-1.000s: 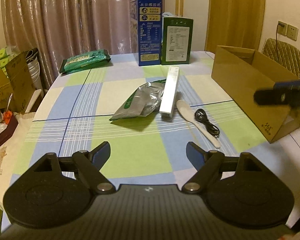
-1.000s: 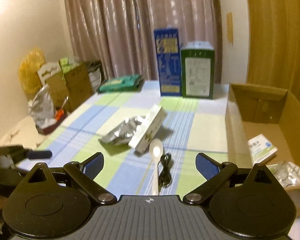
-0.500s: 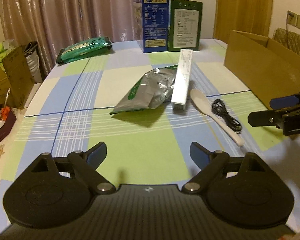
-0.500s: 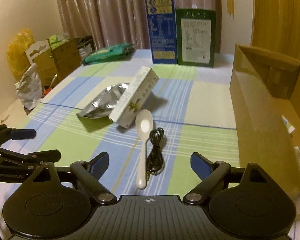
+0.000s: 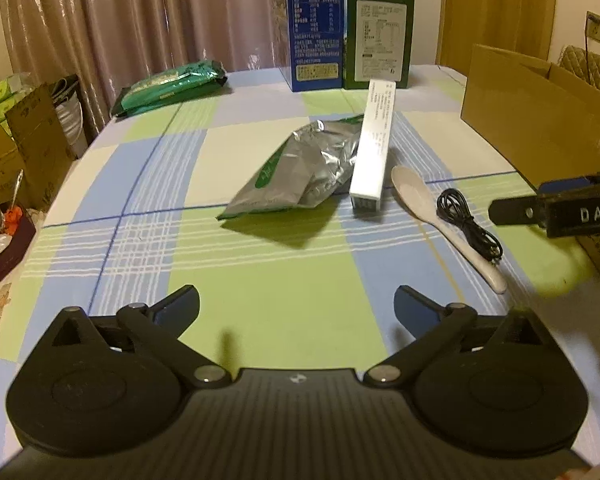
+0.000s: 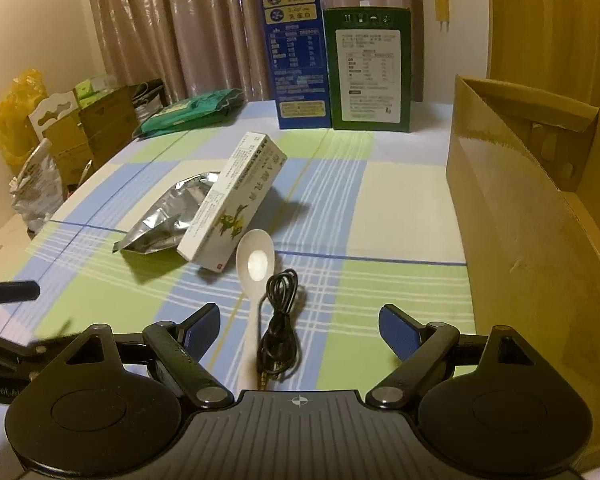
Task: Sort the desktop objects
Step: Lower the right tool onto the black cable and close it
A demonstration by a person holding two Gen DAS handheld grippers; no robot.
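Note:
A silver foil pouch lies mid-table with a long white box leaning on its right edge. Right of them lie a white spoon and a coiled black cable. My left gripper is open and empty above the near table, short of the pouch. My right gripper is open and low over the spoon and cable, which lie between its fingers. The pouch and box lie beyond. The right gripper also shows at the right edge of the left wrist view.
An open cardboard box stands along the table's right side. A blue carton, a green carton and a green packet sit at the far end. Boxes and bags stand on the floor at the left.
Both grippers have dropped lower and moved forward over the table. The right gripper has closed in on the spoon and cable. The objects have not moved.

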